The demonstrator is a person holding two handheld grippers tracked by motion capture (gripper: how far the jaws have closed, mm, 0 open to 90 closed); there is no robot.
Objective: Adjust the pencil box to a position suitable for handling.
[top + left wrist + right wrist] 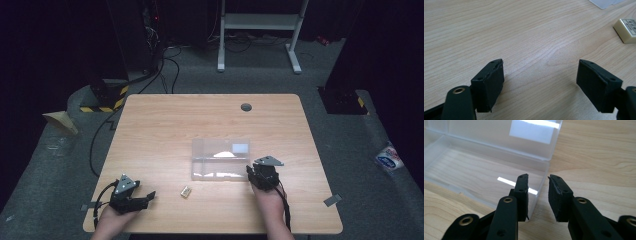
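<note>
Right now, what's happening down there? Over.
Left gripper open, empty, over bare table. Right gripper straddling wall of open clear box, grip unconfirmed. Small cream block lies loose between them.

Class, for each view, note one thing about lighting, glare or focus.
High view: the table is lit, the floor around it falls into darkness. Left gripper view: the near jaws look soft, the wood grain sharp. Right gripper view: bright glare patches sit on the clear box, its lid and floor.

No text can be read — the small cream block bears print too blurred to make out.
</note>
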